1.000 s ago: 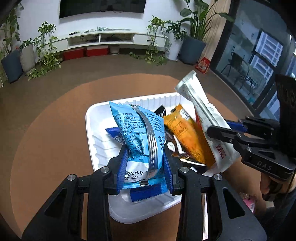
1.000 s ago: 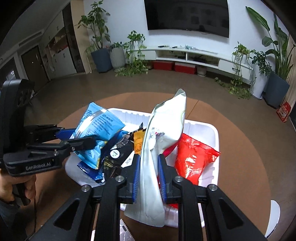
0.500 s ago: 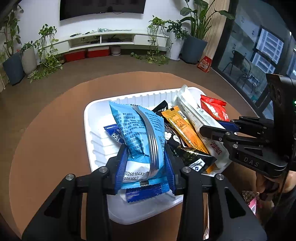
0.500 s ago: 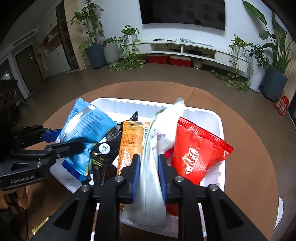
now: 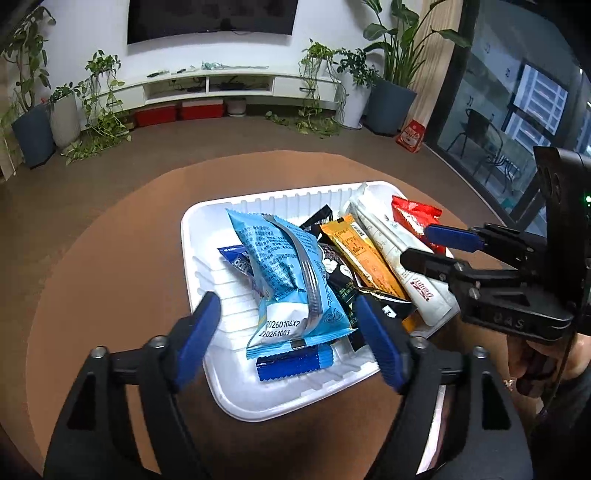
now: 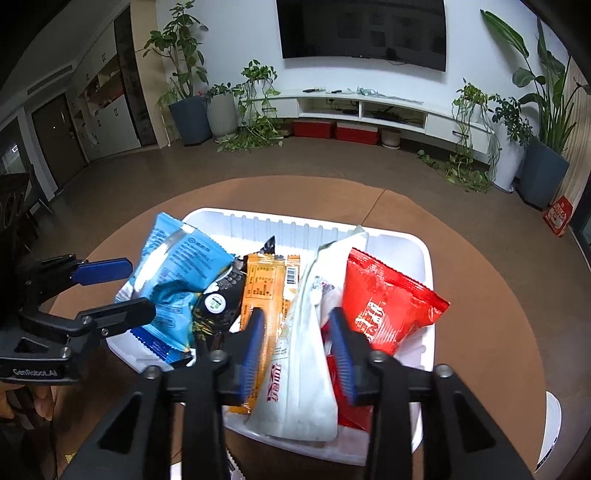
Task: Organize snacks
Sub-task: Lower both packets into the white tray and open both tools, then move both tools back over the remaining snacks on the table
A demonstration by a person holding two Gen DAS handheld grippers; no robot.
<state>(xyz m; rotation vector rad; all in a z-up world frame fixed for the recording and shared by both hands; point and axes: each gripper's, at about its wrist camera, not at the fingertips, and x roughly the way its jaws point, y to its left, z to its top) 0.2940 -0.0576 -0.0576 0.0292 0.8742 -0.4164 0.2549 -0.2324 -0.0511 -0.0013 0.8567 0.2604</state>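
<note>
- The left gripper has its blue pads spread wide and its jaws are opening; the light-blue snack packet stands between them, clear of both pads, its lower edge resting in the white tray.
- The right gripper has its jaws opening too, parted to roughly half their reach; the white pouch lies between the pads with a gap showing on either side, its base draped over the tray's near rim.
- Just beside the white pouch, a red snack bag leans toward the tray's right wall, while an orange packet and a black packet lie between the pouch and the light-blue packet.
- A dark-blue wrapper sits under the light-blue packet at the tray's near edge.
- The tray rests on a round brown table, with a living-room floor, potted plants and a wall-mounted television beyond.
</note>
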